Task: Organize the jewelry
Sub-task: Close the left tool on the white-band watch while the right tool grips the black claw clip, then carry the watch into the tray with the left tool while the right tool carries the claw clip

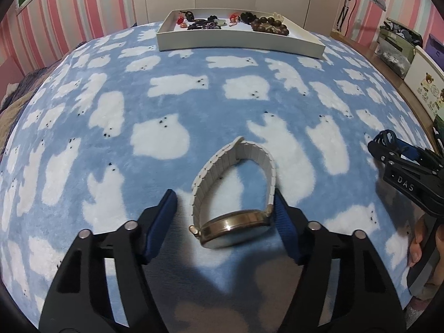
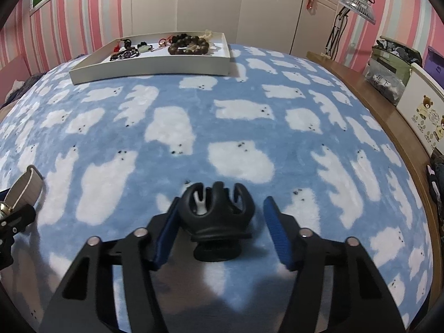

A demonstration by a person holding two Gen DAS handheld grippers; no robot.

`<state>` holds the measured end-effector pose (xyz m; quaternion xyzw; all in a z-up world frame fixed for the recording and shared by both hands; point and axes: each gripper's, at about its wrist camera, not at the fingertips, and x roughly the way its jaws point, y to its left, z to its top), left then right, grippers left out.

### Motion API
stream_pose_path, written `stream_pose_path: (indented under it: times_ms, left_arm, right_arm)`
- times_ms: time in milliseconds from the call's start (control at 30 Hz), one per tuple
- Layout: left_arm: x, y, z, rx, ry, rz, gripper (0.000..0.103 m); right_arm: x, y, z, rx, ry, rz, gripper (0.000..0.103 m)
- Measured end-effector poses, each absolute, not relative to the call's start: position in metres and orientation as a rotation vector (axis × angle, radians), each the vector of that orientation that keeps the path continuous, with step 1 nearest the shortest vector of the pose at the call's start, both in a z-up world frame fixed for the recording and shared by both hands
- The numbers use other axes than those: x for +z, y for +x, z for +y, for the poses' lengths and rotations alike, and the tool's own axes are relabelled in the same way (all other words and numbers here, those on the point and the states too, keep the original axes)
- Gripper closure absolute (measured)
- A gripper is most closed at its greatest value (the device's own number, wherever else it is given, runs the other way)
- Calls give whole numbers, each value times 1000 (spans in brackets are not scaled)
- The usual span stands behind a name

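A gold-cased watch (image 1: 236, 229) with a white link band (image 1: 236, 163) lies on its side on the blue bear-print blanket, between the open fingers of my left gripper (image 1: 224, 208); its right finger touches the band, the left finger stands apart. Its band also shows at the left edge of the right wrist view (image 2: 23, 191). A black claw hair clip (image 2: 216, 216) lies between the open fingers of my right gripper (image 2: 220, 216), touching the left pad. A white tray (image 1: 238, 43) at the far end holds bead bracelets (image 1: 269, 26) and several small pieces; it also shows in the right wrist view (image 2: 149, 69).
The blue blanket (image 1: 194, 105) covers the bed. A wooden ledge (image 2: 374, 94) runs along the right with boxes, bags and a desk lamp (image 2: 358, 2). White wardrobe doors (image 2: 222, 2) and striped pink walls stand behind. My right gripper shows in the left wrist view (image 1: 380, 141).
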<state>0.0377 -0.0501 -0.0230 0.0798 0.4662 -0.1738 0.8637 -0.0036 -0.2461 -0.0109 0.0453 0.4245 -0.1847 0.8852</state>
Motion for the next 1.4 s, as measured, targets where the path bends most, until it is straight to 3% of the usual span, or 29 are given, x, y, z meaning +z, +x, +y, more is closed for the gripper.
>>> stream_pose_path:
  times_ms: [33,167,233,900,1400]
  left_arm:
    - [-23,37,-51,-366,171,975,40]
    - [-21,36,-52,-384,166,977,54]
    - [-21,36,-53,-386,170,978,55]
    - [10,77,-59,-361,172,932,56]
    - [67,188,-97,-362,193,815,56]
  right_arm:
    - [-11,-3,-245,-375,97,883,54]
    - [-10,-3,-245,-366,99,880,54]
    - [-10,-3,-246,-362,106,880,54]
    - [21,34,-257,-332,95,851,54]
    - [91,140,-272,-269,67,732,54]
